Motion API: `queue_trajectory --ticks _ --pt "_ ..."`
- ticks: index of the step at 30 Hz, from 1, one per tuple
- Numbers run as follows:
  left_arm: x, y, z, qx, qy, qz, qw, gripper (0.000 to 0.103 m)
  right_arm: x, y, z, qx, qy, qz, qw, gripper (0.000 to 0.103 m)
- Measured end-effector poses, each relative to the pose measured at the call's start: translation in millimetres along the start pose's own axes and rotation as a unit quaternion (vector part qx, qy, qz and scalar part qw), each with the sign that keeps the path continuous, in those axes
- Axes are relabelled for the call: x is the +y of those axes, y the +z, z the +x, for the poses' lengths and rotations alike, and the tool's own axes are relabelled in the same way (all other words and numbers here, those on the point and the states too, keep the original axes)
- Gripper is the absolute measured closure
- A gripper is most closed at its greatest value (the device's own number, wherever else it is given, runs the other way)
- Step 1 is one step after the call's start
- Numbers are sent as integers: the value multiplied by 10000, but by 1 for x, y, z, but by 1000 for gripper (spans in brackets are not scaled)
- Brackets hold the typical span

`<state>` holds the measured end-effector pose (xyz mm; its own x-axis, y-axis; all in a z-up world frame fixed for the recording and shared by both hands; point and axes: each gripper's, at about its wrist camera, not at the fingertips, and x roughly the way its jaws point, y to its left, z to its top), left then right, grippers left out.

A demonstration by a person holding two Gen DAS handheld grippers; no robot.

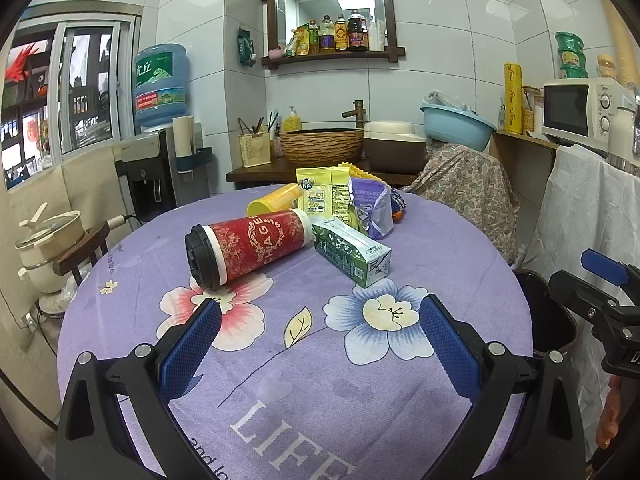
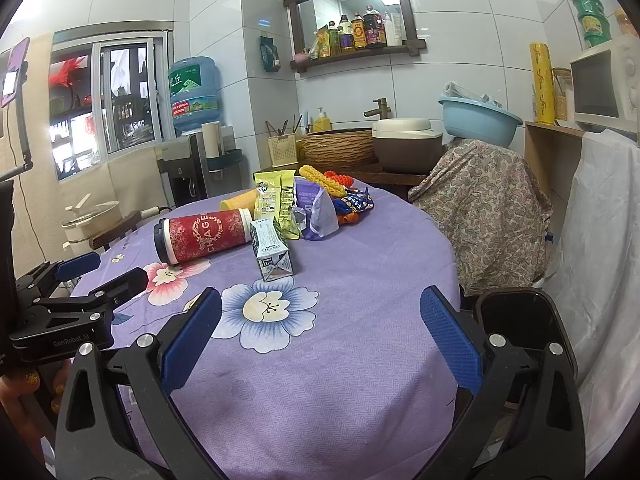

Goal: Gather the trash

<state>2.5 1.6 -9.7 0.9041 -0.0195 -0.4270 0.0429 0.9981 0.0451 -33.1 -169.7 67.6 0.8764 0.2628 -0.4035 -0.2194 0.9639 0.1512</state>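
Both tongs spread wide and empty, hovering low over the near edge of the round purple floral tabletop (image 1: 280, 380). Ahead of the left tongs (image 1: 320, 344), at about 11 o'clock, lay the red cup (image 1: 248, 248) on its side, long axis running from black lid at 10 o'clock toward 2 o'clock; just beside it at 1 o'clock lay the green carton (image 1: 352, 256). Seen from the right tongs (image 2: 320, 340), carton (image 2: 272, 252) at 11 o'clock, likely nearer; black bin (image 2: 524, 328) off the table at 3 o'clock.
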Motion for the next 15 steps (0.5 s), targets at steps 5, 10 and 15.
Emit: queue_trajectory --ticks 5,10,15 --pt "0 -1 2 8 5 49 10000 5 0 0 0 -5 -4 -8 10000 5" --pt "0 -1 2 30 2 75 10000 5 0 -1 1 8 2 -3 10000 5" --pt "2 -4 7 104 -11 136 9999 5 -1 -2 9 92 -6 -56 9999 5"
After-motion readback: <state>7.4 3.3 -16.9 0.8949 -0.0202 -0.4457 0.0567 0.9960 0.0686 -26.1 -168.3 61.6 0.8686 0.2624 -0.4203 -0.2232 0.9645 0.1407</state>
